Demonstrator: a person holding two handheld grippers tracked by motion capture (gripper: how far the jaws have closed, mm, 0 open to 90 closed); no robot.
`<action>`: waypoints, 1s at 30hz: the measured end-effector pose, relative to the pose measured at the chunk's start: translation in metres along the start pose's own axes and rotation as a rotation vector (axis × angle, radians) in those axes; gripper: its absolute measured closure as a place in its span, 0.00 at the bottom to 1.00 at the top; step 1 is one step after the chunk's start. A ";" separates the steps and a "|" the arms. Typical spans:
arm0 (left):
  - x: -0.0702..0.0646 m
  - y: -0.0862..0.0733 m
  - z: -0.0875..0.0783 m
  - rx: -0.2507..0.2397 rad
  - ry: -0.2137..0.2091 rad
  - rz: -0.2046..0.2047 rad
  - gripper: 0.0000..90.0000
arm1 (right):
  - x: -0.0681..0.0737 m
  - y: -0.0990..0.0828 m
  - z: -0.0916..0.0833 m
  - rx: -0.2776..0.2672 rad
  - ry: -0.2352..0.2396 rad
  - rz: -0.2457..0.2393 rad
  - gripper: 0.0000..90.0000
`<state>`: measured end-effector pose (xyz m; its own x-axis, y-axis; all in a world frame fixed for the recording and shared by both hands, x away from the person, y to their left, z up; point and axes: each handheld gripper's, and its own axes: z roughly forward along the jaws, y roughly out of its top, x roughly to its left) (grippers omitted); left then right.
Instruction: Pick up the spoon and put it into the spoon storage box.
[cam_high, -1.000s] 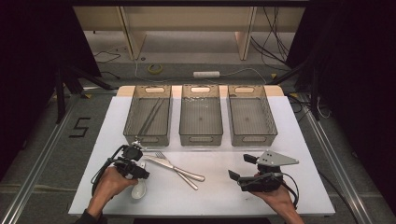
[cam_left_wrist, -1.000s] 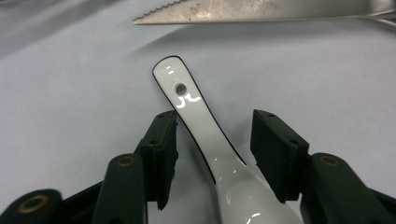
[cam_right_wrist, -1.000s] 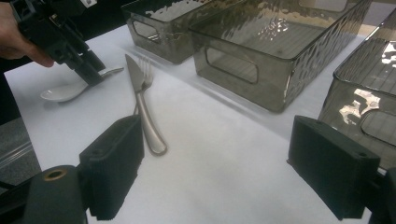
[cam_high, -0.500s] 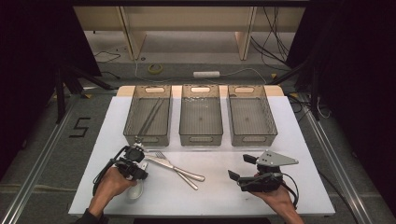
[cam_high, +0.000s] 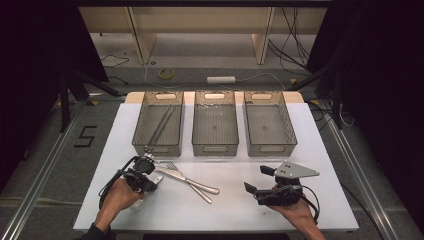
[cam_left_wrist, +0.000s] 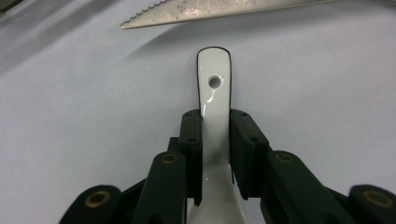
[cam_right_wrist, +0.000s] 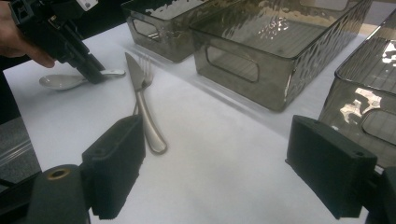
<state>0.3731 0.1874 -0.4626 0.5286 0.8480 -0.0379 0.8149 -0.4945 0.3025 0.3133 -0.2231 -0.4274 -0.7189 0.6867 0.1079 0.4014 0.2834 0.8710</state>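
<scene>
Grasp step: left gripper (cam_left_wrist: 215, 154), jaws just closing, clamps the white spoon (cam_left_wrist: 214, 88) handle on the table's 8 o'clock corner. Right gripper (cam_right_wrist: 233, 177) idle, jaws apart. Next probably calls for a level lift toward a bin (cam_high: 159, 125).

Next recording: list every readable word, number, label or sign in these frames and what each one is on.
"5": a black numeral on the grey floor mat, left of the white table, in the high view.
Nothing else is readable: the three smoky plastic bins, the knife, the fork and the white spoon show no print or brand in any view.
</scene>
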 end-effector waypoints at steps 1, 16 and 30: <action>0.000 0.000 -0.001 -0.012 -0.003 -0.001 0.84 | 0.000 0.000 0.000 0.001 0.000 0.002 0.23; 0.000 0.003 -0.027 -0.144 -0.070 0.011 0.84 | -0.001 0.000 0.000 -0.003 0.000 0.005 0.23; -0.011 0.024 -0.050 -0.337 -0.230 0.013 0.84 | -0.001 0.000 -0.001 -0.006 0.001 0.009 0.23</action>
<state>0.3746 0.1761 -0.4074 0.6093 0.7581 -0.2325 0.7043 -0.3826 0.5980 0.3135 -0.2242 -0.4271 -0.7159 0.6884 0.1164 0.4042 0.2727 0.8730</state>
